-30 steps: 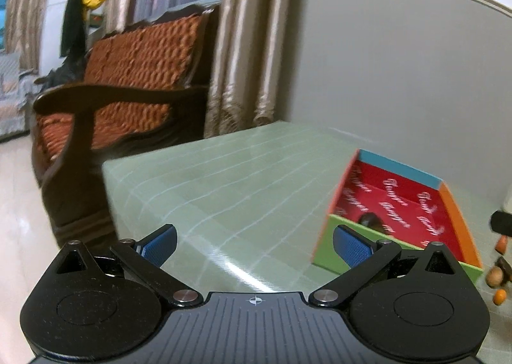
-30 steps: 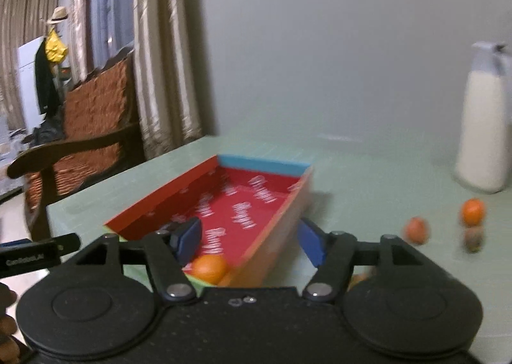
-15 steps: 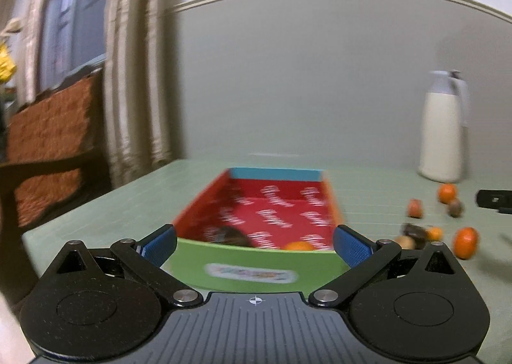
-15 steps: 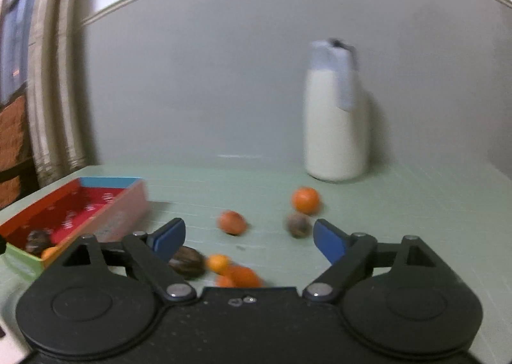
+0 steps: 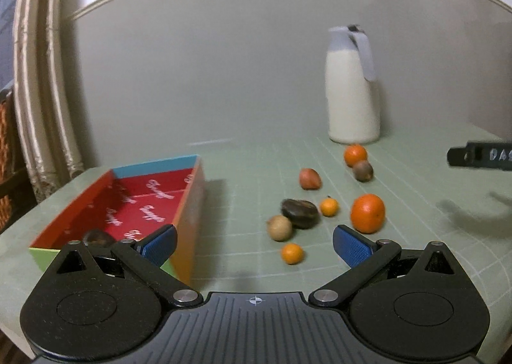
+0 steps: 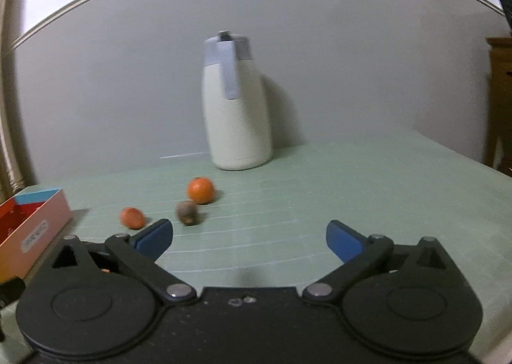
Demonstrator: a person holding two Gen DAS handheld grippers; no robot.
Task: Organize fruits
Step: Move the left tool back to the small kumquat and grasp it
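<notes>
1. L gripper [image 5: 254, 244]: jaws spread wide, nothing btwn them, held above the green table [image 5: 240, 168].
2. R gripper [image 6: 249, 237]: jaws have just been opening and now stand wide, nothing btwn the pads; only bare table ahead of them.
3. Box [image 5: 140, 200], red inside w/ blue far wall, sits at left of table; a dark fruit [image 5: 97, 237] lies in its near corner, partly hidden by the L finger.
4. Loose fruits lie on the table right of the box, apart from it: big orange [image 5: 367, 213], small orange [image 5: 292, 253], another small one [image 5: 329, 206], dark brown one [image 5: 300, 213] touching a tan one [image 5: 280, 227], reddish one [image 5: 309, 178].
5. Farther back: orange [image 5: 355, 155] just beside a brown fruit [image 5: 362, 171], near the white jug [image 5: 352, 88] by the wall.
6. Part of the R gripper shows at right edge of the left wrist view.
</notes>
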